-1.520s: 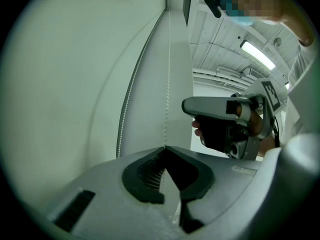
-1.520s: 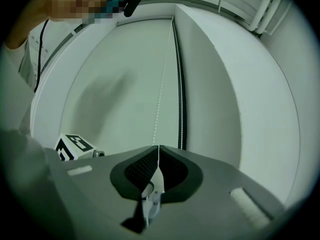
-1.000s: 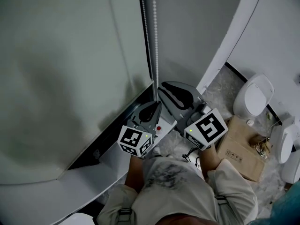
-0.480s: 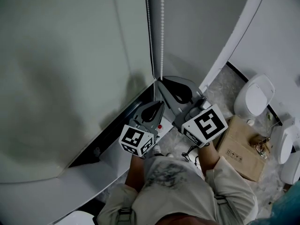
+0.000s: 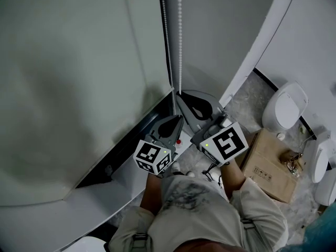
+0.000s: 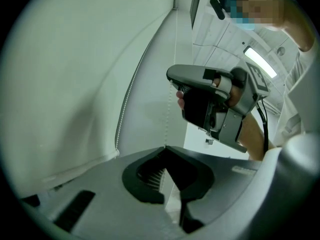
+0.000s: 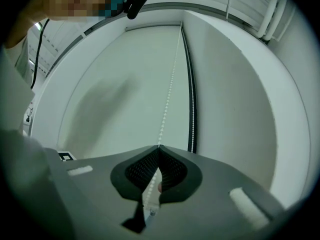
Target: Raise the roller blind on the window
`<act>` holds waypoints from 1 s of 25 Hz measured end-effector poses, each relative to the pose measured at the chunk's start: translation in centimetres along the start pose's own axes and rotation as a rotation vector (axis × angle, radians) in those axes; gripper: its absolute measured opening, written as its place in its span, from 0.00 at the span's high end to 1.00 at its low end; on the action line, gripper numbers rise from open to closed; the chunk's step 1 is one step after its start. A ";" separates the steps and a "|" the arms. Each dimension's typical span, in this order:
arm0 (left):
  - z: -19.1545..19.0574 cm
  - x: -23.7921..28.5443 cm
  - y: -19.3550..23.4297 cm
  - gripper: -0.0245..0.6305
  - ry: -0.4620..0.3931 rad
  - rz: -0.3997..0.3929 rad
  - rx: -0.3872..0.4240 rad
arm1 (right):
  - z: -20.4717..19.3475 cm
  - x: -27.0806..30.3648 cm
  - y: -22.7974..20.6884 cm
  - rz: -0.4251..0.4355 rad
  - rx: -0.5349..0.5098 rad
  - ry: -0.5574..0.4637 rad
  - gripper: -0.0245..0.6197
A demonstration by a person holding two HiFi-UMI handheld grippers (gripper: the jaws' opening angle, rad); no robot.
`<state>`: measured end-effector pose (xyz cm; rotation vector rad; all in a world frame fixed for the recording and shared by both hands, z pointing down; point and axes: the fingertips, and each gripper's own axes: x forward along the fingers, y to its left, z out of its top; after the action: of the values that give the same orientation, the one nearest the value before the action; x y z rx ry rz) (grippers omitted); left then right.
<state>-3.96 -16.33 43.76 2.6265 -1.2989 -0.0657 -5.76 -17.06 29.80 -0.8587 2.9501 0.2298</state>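
Since everything here hangs off the bead chain (image 5: 179,46), I'll go from that. It drops as two strands along the right edge of the roller blind (image 5: 68,88), whose pale fabric spreads wide to the left of the chain and covers the window there. The right gripper (image 5: 180,95) is clamped onto the white strand, jaws pinched together with the beads running up out of the tips, which is pretty clear in the right gripper view. The second strand hangs just beside that one, against a dark slot. The left gripper (image 5: 180,117) sits just below on the chain with its jaws closed too, and in the left gripper view a strand runs straight up from its tips toward the right gripper above. Both marker cubes point back at the person, below the chain in the head view. Off to the lower right of the chain, well apart from it, a cardboard box (image 5: 270,167) sits on a speckled floor (image 5: 247,101) with some white rounded fixtures (image 5: 286,106) beside it, can't tell exactly what those are.
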 end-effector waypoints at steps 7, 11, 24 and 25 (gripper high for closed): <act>-2.8 0.0 0.4 0.95 0.044 0.020 -0.026 | -2.6 -0.6 0.5 0.002 0.013 0.042 0.95; -4.6 0.4 1.0 0.95 0.080 0.033 -0.041 | -4.4 -0.8 0.7 0.011 0.030 0.065 0.95; -10.4 0.6 1.7 0.95 0.169 0.032 -0.116 | -9.9 -2.4 1.9 -0.010 0.089 0.150 0.95; -10.7 0.6 1.7 0.95 0.171 0.029 -0.122 | -10.3 -2.5 2.0 -0.012 0.091 0.160 0.95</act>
<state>-3.47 -16.02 54.64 2.4511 -1.2346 0.0807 -4.85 -15.73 40.46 -0.9237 3.0717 0.0262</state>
